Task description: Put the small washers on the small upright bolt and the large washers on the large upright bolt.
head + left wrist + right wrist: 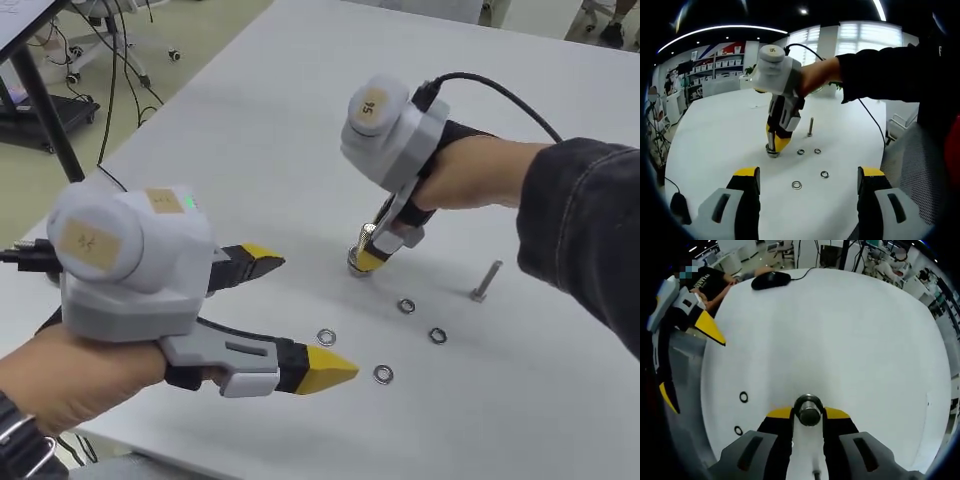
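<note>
Right claw [368, 258] points down at the white bench [300, 120], its jaws clamped on the large bolt [808, 412], which stands upright. Left claw [310, 316] hovers nearer the person with its jaws wide apart and nothing between them. Four washers [405, 306] lie loose on the bench between the two claws. The small bolt [486, 282] stands just beyond them, untouched.

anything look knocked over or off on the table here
Nothing stands out. The small bolt stands upright, four washers lie flat and loose on the table, and the right gripper has its jaws closed around the large bolt, seen end-on from above.
</note>
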### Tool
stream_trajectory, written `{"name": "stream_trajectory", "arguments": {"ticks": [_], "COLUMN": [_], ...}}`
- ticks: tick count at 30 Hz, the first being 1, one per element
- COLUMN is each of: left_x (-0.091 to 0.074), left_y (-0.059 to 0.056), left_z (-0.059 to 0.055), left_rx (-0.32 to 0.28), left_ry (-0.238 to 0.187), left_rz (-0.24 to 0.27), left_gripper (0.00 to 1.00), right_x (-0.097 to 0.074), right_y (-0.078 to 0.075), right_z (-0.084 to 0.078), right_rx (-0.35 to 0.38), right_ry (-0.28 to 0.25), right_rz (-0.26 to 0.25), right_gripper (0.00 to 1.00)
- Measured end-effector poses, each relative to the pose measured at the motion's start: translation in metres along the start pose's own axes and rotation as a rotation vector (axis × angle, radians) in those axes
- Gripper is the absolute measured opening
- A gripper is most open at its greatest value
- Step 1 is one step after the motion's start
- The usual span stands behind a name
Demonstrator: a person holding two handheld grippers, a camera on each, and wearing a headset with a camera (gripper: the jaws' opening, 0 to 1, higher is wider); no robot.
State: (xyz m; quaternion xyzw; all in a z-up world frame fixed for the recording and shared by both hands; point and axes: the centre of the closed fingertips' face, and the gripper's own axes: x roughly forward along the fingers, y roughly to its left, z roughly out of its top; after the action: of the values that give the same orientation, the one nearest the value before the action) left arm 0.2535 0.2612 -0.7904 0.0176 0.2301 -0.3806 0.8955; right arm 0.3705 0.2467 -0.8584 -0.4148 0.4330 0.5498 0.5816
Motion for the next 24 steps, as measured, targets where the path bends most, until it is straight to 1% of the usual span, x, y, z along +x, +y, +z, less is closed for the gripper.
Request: {"name": "stream_trajectory", "arguments": {"ticks": [8,19,21,24], "left_x": [0.0000,-0.0008,-0.0009,-0.0010], "left_y": [0.0002,-0.0008,-0.0010,-0.0011], "left_z": [-0.0009,-0.0024,-0.0020,-0.0021], "left_rx": [-0.001,0.002,0.001,0.001], "left_ry": [0.001,0.007,0.005,0.005], "left_rz": [0.000,-0.001,-0.002,-0.002], "left_gripper": [0.79,0.79,0.79,0.79], "right_x": [0.0039,0.0029,0.0024,0.0027], "right_y": [0.0003,0.0021,0.0036,0.0015], "right_z": [-0.0027,-0.0028,-0.0028,-0.0019], "right_rx": [0.004,-0.007,-0.004,-0.009], "right_ry": [-0.002,-0.011,-0.018,-0.019], "right_rz": [0.001,0.005,0.011,0.004], "right_gripper": [0.23,0.24,0.26,0.26]}}
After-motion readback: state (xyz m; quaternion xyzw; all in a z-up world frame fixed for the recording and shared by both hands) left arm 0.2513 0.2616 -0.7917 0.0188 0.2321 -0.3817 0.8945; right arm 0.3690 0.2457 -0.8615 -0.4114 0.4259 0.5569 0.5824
